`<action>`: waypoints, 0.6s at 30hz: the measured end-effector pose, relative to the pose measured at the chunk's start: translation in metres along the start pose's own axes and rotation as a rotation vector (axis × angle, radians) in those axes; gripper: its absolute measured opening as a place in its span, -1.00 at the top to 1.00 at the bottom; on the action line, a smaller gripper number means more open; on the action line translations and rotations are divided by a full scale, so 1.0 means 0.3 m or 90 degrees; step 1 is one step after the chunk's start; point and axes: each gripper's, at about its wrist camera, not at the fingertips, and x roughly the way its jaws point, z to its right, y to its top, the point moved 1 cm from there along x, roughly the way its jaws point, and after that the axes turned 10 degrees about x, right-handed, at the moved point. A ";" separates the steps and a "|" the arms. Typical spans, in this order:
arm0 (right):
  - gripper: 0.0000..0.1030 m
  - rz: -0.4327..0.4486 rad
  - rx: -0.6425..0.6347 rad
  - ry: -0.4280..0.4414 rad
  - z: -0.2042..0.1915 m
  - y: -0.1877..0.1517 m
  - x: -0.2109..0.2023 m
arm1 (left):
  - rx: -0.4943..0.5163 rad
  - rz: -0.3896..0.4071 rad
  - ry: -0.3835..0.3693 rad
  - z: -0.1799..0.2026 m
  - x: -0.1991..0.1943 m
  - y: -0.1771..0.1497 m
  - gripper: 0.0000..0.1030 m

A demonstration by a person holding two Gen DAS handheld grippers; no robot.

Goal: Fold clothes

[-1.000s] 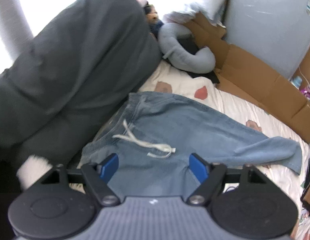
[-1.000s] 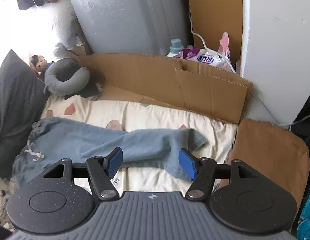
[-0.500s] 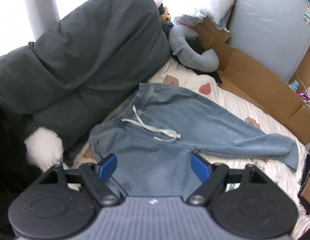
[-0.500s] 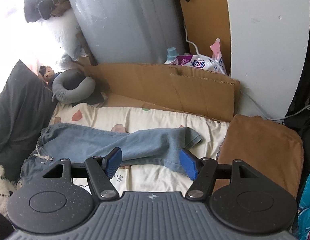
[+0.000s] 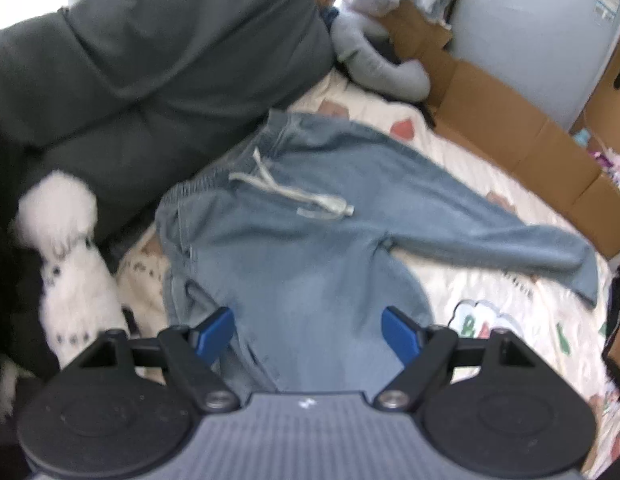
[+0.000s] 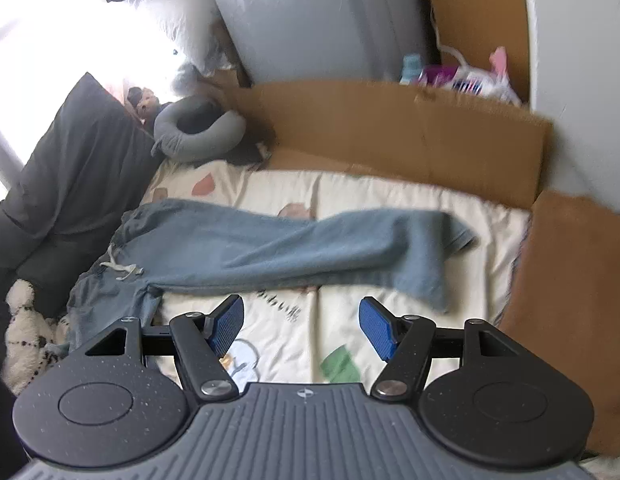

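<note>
On the patterned bed (image 6: 390, 196), pale blue jeans (image 5: 310, 248) lie spread out, white drawstring (image 5: 285, 194) loose, one leg stretched sideways; left gripper (image 5: 307, 332) and right gripper (image 6: 301, 324) both gape wide, empty.

Daylight is pouring in from the window (image 6: 37, 40) at the upper left, blowing that corner out to pure white in both views. The dark pillow (image 5: 149, 60) is staying dim beside it. Motion blur is softening the jeans (image 5: 310, 240) and the cardboard (image 6: 390, 132). Fisheye bending is curving the edges, and the corners are going black.
</note>
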 end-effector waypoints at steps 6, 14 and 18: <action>-0.36 -0.038 0.001 0.009 -0.036 -0.108 0.132 | 0.013 -0.009 -0.007 -0.017 0.069 -0.136 -0.55; -0.36 -0.088 -0.015 0.034 -0.101 -0.210 0.270 | 0.014 -0.034 -0.033 -0.032 0.121 -0.264 -0.53; -0.36 -0.109 -0.029 0.047 -0.135 -0.237 0.321 | 0.034 -0.075 -0.052 -0.012 0.195 -0.339 -0.45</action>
